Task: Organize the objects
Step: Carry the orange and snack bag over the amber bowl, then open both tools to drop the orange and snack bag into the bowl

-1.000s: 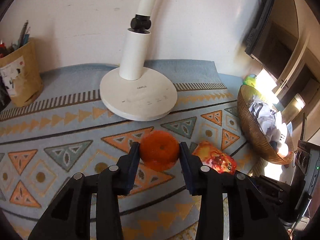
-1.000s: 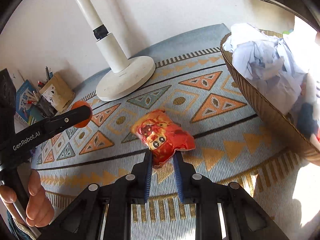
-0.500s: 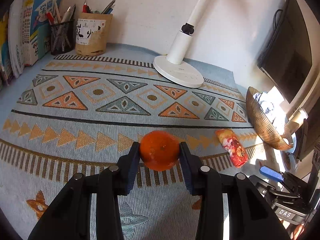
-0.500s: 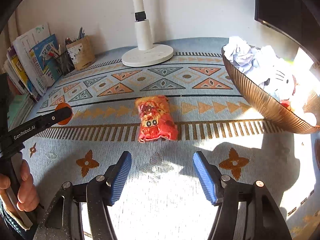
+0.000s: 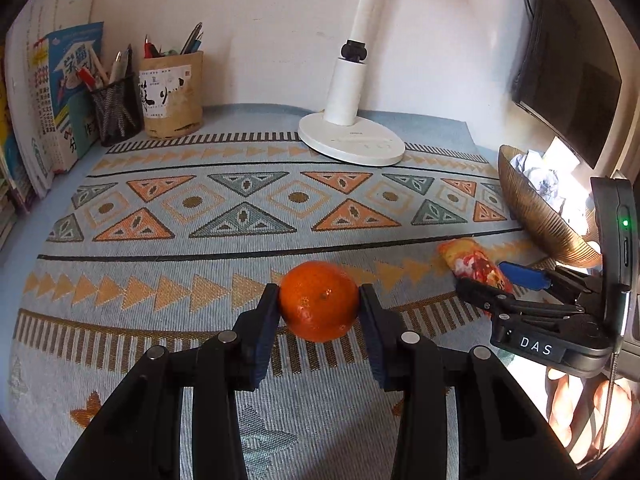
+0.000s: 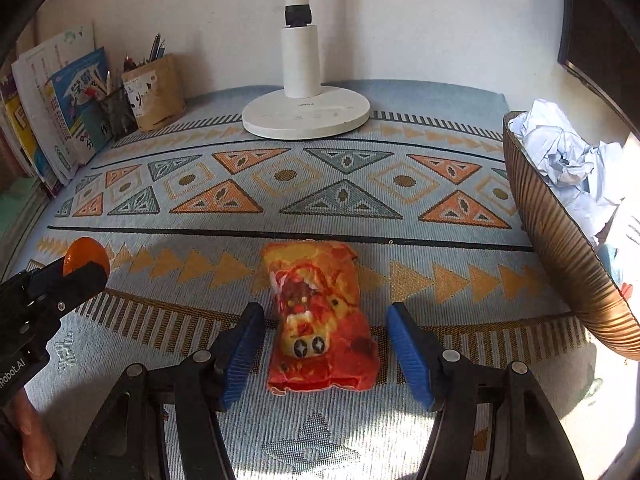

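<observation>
Since half a second ago the right gripper (image 6: 326, 346) has come forward, so its spread blue pads now flank the snack packet (image 6: 320, 316) without touching it; earlier they hung well short of it. Its jaws stand wide apart. The packet lies flat on the patterned mat (image 6: 340, 200), lengthwise between the fingers, near the ribbed brown bowl (image 6: 560, 248) on the right, which holds crumpled paper (image 6: 560, 156).

Meanwhile the left gripper (image 5: 319, 304) still pinches the orange (image 5: 319, 301) between both pads, held above the mat's striped border. From the right wrist view the orange shows at the far left, well apart from the packet.

At the back stands a white lamp (image 5: 350, 136), its round base on the mat. A paper-wrapped pen cup (image 5: 172, 96) and a mesh pen cup (image 5: 114, 110) sit in the left rear corner, just beside upright books (image 5: 52, 92).
</observation>
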The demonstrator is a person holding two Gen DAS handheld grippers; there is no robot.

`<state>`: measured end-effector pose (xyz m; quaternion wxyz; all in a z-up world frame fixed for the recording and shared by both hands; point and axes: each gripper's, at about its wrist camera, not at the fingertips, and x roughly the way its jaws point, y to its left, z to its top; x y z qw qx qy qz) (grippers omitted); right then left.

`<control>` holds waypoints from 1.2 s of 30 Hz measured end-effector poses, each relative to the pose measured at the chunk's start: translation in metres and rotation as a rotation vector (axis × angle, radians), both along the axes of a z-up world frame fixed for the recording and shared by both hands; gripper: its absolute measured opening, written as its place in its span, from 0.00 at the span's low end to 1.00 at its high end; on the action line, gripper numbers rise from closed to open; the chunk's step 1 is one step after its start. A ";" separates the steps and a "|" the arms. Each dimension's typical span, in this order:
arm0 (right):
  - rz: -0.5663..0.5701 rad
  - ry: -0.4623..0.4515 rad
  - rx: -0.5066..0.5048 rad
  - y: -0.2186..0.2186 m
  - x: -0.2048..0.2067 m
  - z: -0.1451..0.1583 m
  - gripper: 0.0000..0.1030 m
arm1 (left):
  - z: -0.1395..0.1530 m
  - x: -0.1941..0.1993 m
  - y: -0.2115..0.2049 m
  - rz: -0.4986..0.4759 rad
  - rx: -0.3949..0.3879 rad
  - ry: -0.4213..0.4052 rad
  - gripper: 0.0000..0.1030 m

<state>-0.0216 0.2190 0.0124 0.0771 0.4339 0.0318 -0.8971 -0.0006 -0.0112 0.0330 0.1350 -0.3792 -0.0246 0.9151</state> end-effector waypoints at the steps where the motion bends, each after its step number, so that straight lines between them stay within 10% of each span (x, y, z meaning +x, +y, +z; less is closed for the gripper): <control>1: 0.007 -0.003 0.002 -0.001 0.000 -0.001 0.46 | 0.000 0.000 0.001 0.001 -0.008 0.003 0.35; 11: -0.015 0.107 -0.095 0.018 0.030 0.025 0.37 | 0.008 0.007 0.019 0.017 -0.116 0.034 0.35; 23: -0.317 0.422 -0.229 0.186 0.055 0.171 0.37 | 0.139 -0.024 0.170 -0.288 0.069 0.210 0.35; 36: -0.508 0.273 -0.274 0.293 -0.023 0.140 0.38 | 0.109 -0.100 0.319 -0.396 0.046 0.119 0.36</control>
